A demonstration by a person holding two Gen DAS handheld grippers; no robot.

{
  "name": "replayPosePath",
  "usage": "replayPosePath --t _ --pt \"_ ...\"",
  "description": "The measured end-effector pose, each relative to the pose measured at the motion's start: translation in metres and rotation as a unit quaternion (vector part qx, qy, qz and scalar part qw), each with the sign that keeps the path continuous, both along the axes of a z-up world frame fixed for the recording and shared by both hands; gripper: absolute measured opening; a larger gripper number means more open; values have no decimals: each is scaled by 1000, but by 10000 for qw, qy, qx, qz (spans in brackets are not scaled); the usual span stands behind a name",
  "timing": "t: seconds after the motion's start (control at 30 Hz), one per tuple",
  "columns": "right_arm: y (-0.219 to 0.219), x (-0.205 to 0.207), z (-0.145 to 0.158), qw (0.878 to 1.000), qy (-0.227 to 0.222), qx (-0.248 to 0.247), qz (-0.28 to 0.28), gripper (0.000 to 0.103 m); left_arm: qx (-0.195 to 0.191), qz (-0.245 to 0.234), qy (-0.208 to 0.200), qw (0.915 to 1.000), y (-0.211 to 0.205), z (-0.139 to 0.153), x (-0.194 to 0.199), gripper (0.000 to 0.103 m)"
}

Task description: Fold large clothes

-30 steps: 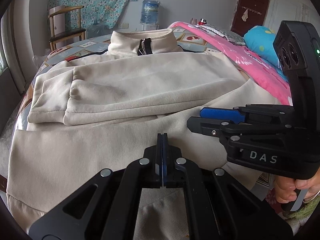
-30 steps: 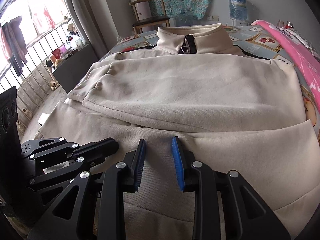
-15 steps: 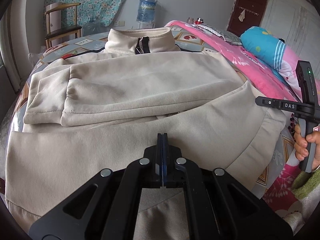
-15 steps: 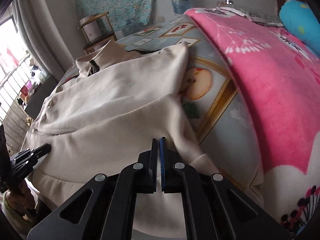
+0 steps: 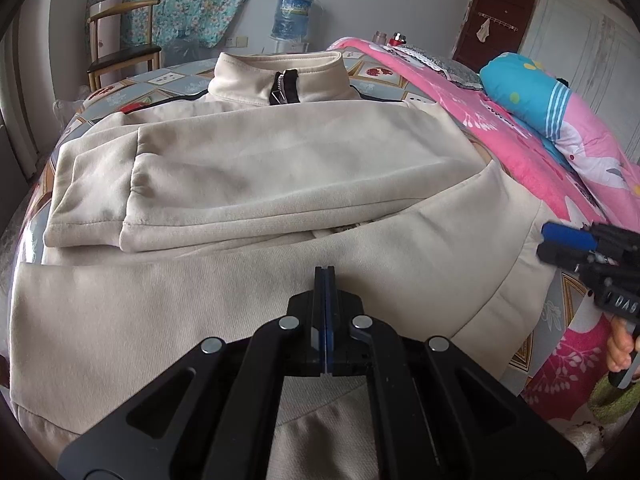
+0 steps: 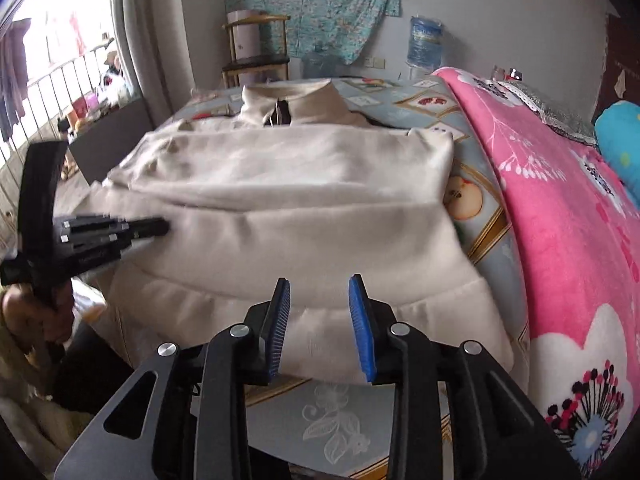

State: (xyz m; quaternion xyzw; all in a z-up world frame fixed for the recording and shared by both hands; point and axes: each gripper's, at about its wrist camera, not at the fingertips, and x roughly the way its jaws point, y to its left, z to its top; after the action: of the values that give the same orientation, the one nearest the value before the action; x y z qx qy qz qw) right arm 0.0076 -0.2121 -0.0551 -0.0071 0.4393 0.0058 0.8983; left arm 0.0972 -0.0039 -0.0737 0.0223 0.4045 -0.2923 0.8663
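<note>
The left gripper [image 5: 325, 280] has its jaws pressed together with nothing seen between them, and it hangs over the lower part of the cream jacket [image 5: 280, 176]. The right gripper [image 6: 320, 316] has its jaws a moderate way apart; they have just been opening, and only air is between them, with the jacket hem showing behind the gap, close to the near edge of the bed [image 6: 480, 224]. In the left wrist view this right gripper comes in from the right edge of the picture, held by a hand [image 5: 620, 350], beside the jacket's right hem corner but apart from it.

The jacket lies flat across the bed with its collar toward the far edge and its hem toward the near edge. Both sleeves are folded across the chest, so the cuffs end near the left side of the bed. The right side of the bed is covered by a pink blanket [image 6: 560, 208], which lies just beside the jacket. A wooden chair [image 5: 120, 40] and a water bottle [image 5: 294, 14] stand beyond the far edge.
</note>
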Motion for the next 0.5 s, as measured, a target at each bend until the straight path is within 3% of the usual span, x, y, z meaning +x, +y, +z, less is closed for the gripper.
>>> replayPosePath --t 0.1,0.17,0.33,0.5 --pt "-17 1 -11 9982 184 499 -278 30 24 -51 7 10000 0 1 0 2" --pt "-6 2 1 9992 82 259 -288 30 57 -112 28 9999 -1 1 1 2" --pt "46 4 22 9961 -312 632 525 30 14 -256 236 9994 1 2 8 2" --pt "85 11 -13 9938 -28 617 921 30 -72 -314 418 9986 3 2 13 2"
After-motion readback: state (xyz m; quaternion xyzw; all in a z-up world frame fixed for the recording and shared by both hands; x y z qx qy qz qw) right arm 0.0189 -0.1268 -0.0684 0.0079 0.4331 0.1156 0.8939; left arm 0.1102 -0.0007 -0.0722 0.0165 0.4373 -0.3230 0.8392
